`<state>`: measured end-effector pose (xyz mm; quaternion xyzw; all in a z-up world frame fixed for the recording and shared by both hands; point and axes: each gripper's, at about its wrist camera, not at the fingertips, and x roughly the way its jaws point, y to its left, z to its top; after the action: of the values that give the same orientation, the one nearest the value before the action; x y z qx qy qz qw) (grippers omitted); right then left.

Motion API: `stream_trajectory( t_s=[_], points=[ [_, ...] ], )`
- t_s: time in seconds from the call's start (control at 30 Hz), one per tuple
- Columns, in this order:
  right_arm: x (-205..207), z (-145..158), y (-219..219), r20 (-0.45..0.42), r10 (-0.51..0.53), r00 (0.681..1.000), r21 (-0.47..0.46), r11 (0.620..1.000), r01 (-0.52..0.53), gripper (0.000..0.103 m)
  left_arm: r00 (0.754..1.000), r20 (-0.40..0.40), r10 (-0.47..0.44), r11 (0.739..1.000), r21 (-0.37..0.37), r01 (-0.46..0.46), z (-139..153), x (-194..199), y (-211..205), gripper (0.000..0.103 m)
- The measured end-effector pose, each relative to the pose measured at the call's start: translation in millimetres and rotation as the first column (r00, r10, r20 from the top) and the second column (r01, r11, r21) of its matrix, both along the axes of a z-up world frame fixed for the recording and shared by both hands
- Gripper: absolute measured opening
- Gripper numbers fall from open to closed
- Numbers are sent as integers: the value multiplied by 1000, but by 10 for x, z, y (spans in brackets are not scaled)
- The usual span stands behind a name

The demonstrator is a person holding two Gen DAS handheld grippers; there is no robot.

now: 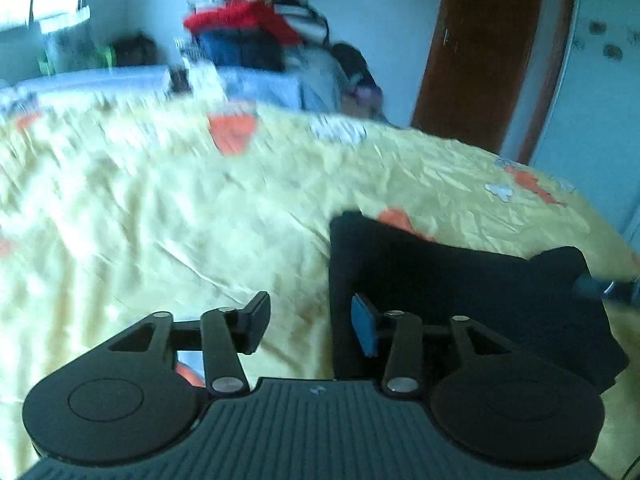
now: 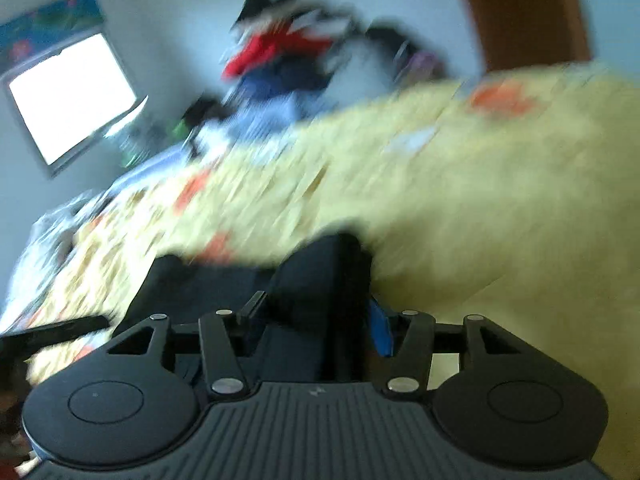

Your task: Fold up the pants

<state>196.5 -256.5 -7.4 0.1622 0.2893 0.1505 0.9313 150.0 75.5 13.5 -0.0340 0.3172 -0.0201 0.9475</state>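
The black pants (image 1: 460, 280) lie folded into a thick dark block on the yellow bedspread (image 1: 160, 208), low on the right of the left wrist view. My left gripper (image 1: 310, 324) hovers open at their left edge. Its blue-padded finger (image 1: 363, 330) overlaps the fabric edge, and only bedspread shows between the jaws. In the blurred right wrist view the pants (image 2: 224, 284) fill the lower middle. My right gripper (image 2: 316, 316) stands open over their raised fold, with dark cloth showing between the fingers and the pads apart from it.
A heap of red, blue and striped clothes (image 1: 248, 32) is piled at the far side of the bed, beside a brown door (image 1: 480, 48). A bright window (image 2: 72, 96) is on the left wall. Wrinkled yellow bedspread (image 2: 500, 200) spreads beyond the pants.
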Motion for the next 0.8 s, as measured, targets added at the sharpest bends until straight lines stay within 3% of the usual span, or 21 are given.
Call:
stream_trajectory(
  t_s=[0.07, 0.1, 0.13, 0.2, 0.27, 0.33, 0.37, 0.43, 0.53, 0.63, 0.73, 0.8],
  points=[
    [-90, 158, 93, 80, 33, 996, -70, 997, -27, 53, 997, 47, -56, 998, 9, 56, 140, -96, -150, 77],
    [-102, 211, 198, 90, 99, 991, -85, 992, -91, 53, 994, 66, -87, 996, -7, 88, 185, -119, -238, 95],
    [-94, 226, 323, 83, 172, 982, -99, 982, -164, 52, 987, 86, -133, 991, -23, 135, 210, -148, -350, 103],
    [-83, 150, 634, 36, 280, 959, -177, 947, -269, 51, 978, 85, -190, 982, -7, 191, 157, -111, -551, 103],
    [-5, -28, 800, -24, 250, 968, -289, 925, -246, 51, 983, 8, -181, 981, 74, 180, -56, 6, -739, 103],
    [42, -134, 740, -26, 209, 978, -252, 945, -208, 50, 988, -88, -130, 979, 144, 141, -262, 148, -774, 91],
    [20, -96, 703, -34, 176, 984, -213, 960, -180, 50, 991, -93, -99, 983, 148, 112, -281, 124, -747, 91],
    [-223, 30, 731, -1, 142, 990, -235, 962, -138, 52, 995, -49, -89, 994, 65, 92, -180, -55, -607, 91],
    [-447, 66, 828, 28, 191, 981, -269, 947, -177, 54, 998, -15, -59, 998, 8, 59, -66, -301, -537, 98],
    [-492, -73, 903, -28, 203, 979, -260, 944, -203, 54, 999, -24, -40, 999, 25, 40, -95, -398, -658, 99],
    [-486, -188, 897, -32, 183, 983, -246, 951, -185, 56, 996, -80, -30, 995, 93, 38, -261, -326, -812, 103],
    [-520, -154, 898, -34, 167, 985, -240, 956, -171, 58, 999, -44, -8, 996, 91, 12, -340, -350, -803, 103]
  ],
)
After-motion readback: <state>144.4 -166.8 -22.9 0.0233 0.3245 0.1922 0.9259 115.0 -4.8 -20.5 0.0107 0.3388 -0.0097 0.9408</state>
